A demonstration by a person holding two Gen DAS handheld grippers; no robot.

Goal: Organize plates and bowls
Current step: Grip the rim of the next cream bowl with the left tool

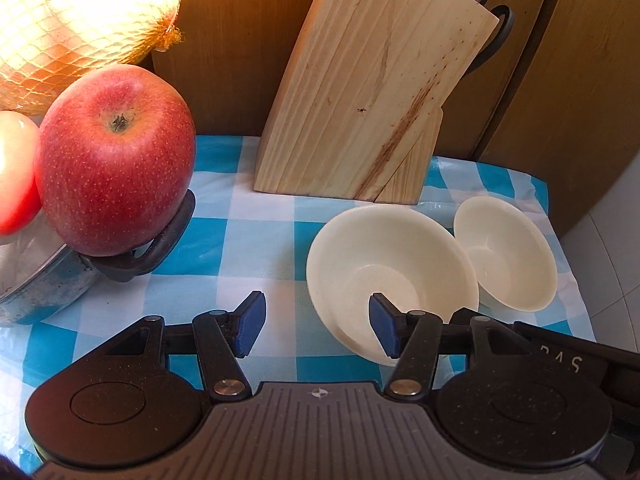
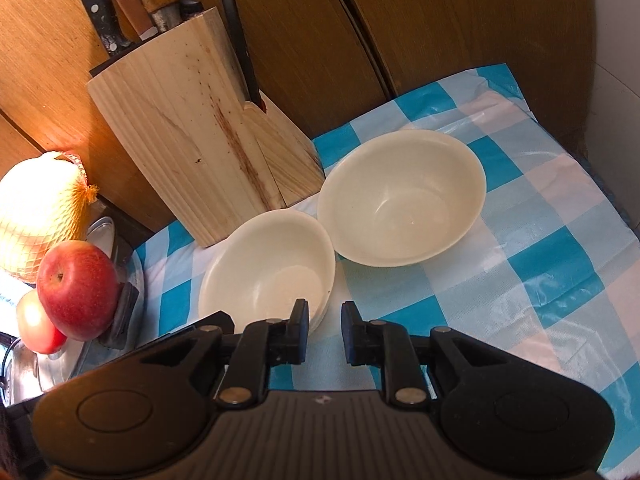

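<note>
The left gripper (image 1: 318, 326) is standing with its blue-padded fingers (image 1: 253, 326) well apart and nothing between them; one pad is hanging in front of the near bowl (image 1: 390, 276) and the other over bare cloth, so the jaws look to be straddling that bowl's near rim, probably to pinch the wall, since a bowl of that width offers no other hold. No pad is pressing on it yet as far as the left wrist view shows. The right gripper (image 2: 325, 334) is carrying its black fingers (image 2: 299, 330) only slightly parted, empty, hovering just past the near edge of the same bowl (image 2: 267, 268) over the checked cloth. Its narrow gap suggests it is waiting rather than reaching for a rim. The two cream bowls are sitting upright on the blue-and-white checked tablecloth (image 2: 532, 264), rims touching or all but touching; the far bowl (image 2: 402, 196) is lying closer to the table's back corner, and in the left wrist view it (image 1: 506, 256) is showing beyond the near one. Side by side and alike in shape, they seem meant to be nested, which is not yet done. Behind them the wooden knife block (image 2: 200, 152) is leaning back toward the wooden cabinet panels (image 2: 440, 32), leaving little room on that side. To the left a red apple (image 1: 114, 160) is resting against the black handle (image 1: 160, 240) of a metal pan, with netted fruit (image 1: 76, 28) above it, so the open cloth to the right is the freer place to work.
</note>
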